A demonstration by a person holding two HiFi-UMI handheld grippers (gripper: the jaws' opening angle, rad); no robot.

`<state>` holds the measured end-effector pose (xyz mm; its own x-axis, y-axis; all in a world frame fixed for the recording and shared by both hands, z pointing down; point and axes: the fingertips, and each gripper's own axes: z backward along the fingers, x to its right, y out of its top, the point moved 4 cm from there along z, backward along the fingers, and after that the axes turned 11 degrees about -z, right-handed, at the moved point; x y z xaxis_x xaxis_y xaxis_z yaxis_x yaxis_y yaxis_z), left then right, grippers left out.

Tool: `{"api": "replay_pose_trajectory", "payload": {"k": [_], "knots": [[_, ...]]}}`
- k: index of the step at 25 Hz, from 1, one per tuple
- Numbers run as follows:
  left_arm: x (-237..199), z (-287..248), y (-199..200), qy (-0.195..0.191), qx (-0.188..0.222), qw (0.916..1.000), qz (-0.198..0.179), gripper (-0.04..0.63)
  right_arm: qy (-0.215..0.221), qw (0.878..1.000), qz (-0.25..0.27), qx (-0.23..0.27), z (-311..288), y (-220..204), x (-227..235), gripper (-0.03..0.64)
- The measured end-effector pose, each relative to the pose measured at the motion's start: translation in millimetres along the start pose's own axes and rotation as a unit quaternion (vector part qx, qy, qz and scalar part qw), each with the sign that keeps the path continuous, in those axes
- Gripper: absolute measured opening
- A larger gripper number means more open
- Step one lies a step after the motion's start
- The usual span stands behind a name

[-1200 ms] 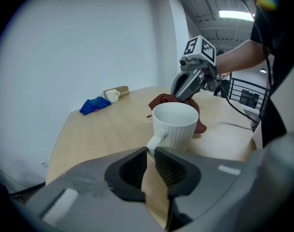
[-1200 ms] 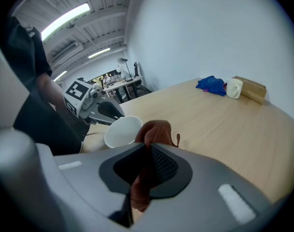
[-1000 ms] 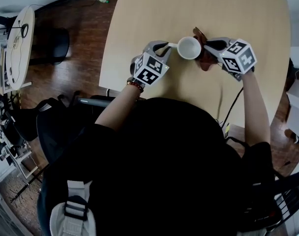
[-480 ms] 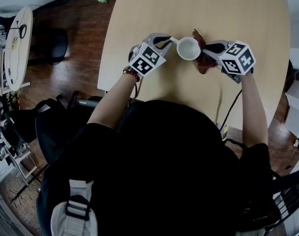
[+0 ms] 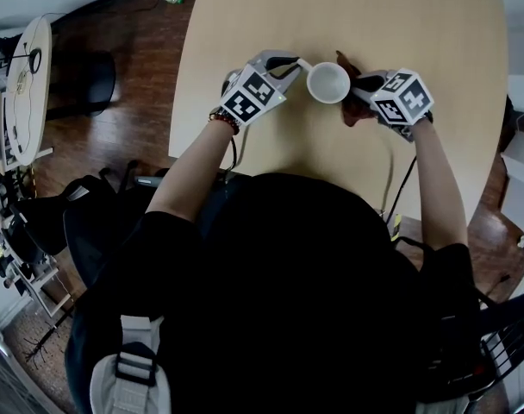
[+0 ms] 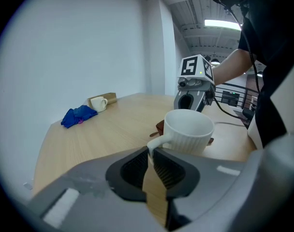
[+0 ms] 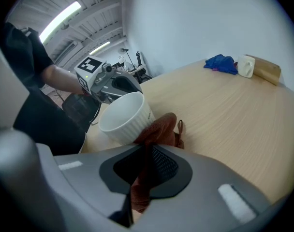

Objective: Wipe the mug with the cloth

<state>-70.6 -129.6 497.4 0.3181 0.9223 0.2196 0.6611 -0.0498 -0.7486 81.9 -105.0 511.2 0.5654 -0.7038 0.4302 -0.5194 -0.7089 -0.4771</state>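
A white ribbed mug (image 5: 329, 83) stands upright on the light wooden table (image 5: 417, 24), between my two grippers. My left gripper (image 5: 295, 65) is shut on the mug's handle (image 6: 155, 141), its jaws clamped on it from the left. My right gripper (image 5: 355, 88) is shut on a brown cloth (image 7: 159, 132), which is pressed against the right side of the mug (image 7: 125, 117). Part of the cloth (image 5: 346, 63) sticks out behind the mug (image 6: 188, 132) and lies on the table.
At the table's far end sit a crumpled blue cloth (image 6: 78, 116), a second small white mug (image 6: 98, 103) and a tan box (image 7: 265, 70). A cable (image 5: 402, 192) trails off the near table edge. Dark wooden floor and chairs lie to the left.
Both grippers, the mug and the cloth have shifted slightly away from me across the table. The left gripper has turned a little around the handle.
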Motion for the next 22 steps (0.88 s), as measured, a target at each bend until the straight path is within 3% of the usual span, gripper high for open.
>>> {"api": "replay_pose_trajectory", "payload": {"k": [5,9,12,16,22], "knots": [[2,-6,8,-0.034,0.009,0.9989,-0.031,0.029,0.024,0.999,0.025,-0.008,9,-6,-14,0.031],[5,-15,27,-0.069,0.026,0.9951,-0.066,0.028,0.063,0.998,0.027,0.012,27,-16,-30,0.031],[9,-19,39,-0.086,0.037,0.9921,-0.083,0.028,0.067,0.997,0.023,0.031,43,-19,-35,0.031],[9,-19,40,-0.089,0.039,0.9922,-0.079,0.028,0.068,0.996,0.014,0.061,52,-10,-36,0.031],[2,-28,40,-0.085,0.037,0.9937,-0.062,0.023,0.042,0.997,0.016,0.058,48,-2,-24,0.031]]}}
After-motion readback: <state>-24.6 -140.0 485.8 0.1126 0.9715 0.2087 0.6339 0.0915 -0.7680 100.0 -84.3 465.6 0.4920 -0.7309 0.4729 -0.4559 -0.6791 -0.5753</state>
